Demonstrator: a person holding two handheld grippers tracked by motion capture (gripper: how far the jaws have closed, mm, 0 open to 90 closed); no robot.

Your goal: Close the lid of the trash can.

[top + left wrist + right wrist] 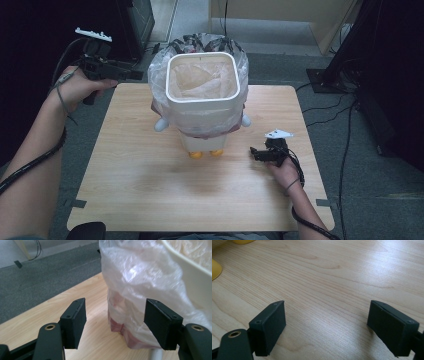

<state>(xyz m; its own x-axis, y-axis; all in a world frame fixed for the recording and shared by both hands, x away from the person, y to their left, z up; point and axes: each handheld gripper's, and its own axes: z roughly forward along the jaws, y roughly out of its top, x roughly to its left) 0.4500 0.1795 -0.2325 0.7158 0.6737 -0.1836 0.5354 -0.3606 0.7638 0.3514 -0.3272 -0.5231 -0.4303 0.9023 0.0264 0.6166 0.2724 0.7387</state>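
Here the gaping left gripper [115, 325] faces the bag-lined bin [201, 98]; the right gripper [327, 327] gapes over bare table [140, 180].

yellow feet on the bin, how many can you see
2. Both yellow feet poke out at the front base of the white bin in the high view: the left foot and the right foot, side by side on the table. Any behind would be hidden.
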